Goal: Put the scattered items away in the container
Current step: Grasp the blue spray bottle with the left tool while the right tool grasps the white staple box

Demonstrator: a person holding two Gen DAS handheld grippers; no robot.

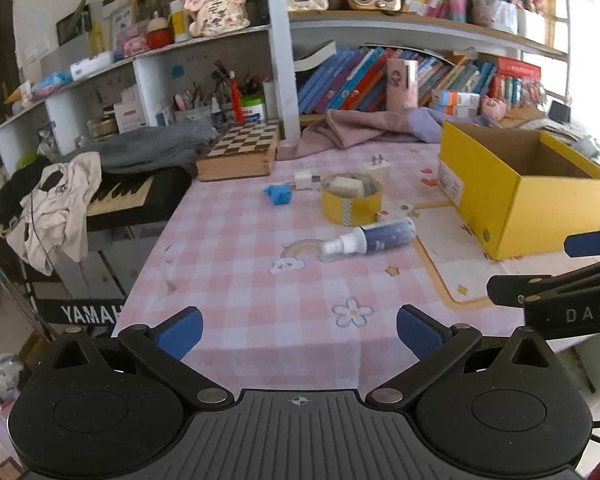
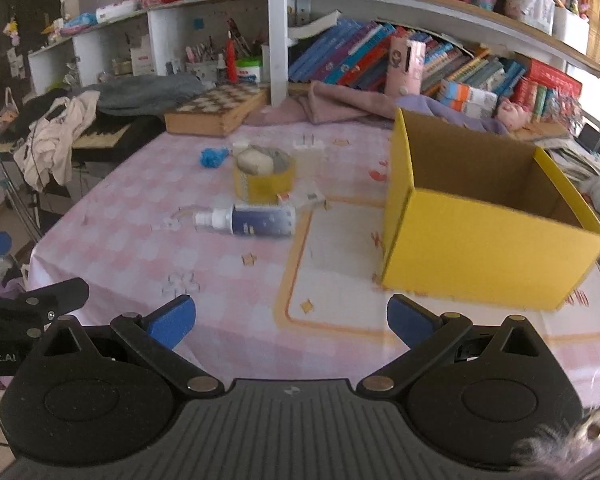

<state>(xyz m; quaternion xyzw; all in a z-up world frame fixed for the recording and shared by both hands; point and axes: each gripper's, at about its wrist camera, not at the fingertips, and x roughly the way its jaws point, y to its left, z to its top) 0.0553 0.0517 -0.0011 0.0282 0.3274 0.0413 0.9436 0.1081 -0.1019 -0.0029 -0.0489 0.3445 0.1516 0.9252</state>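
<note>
An open yellow cardboard box (image 1: 516, 184) (image 2: 480, 240) stands on the right of the pink checked table. Left of it lie a navy spray bottle (image 1: 374, 236) (image 2: 248, 219) on its side, a yellow tape roll (image 1: 352, 198) (image 2: 265, 178) with an eraser inside, a small blue object (image 1: 278, 193) (image 2: 213, 157), and white chargers (image 1: 306, 180) (image 1: 378, 166). My left gripper (image 1: 299, 330) is open and empty over the table's near edge. My right gripper (image 2: 290, 320) is open and empty, just in front of the box.
A wooden chess box (image 1: 240, 152) and pink cloth (image 1: 352, 128) lie at the table's back. A keyboard with clothes (image 1: 60, 204) stands to the left. Bookshelves (image 1: 380, 80) rise behind. The right gripper's side (image 1: 560, 296) shows in the left wrist view.
</note>
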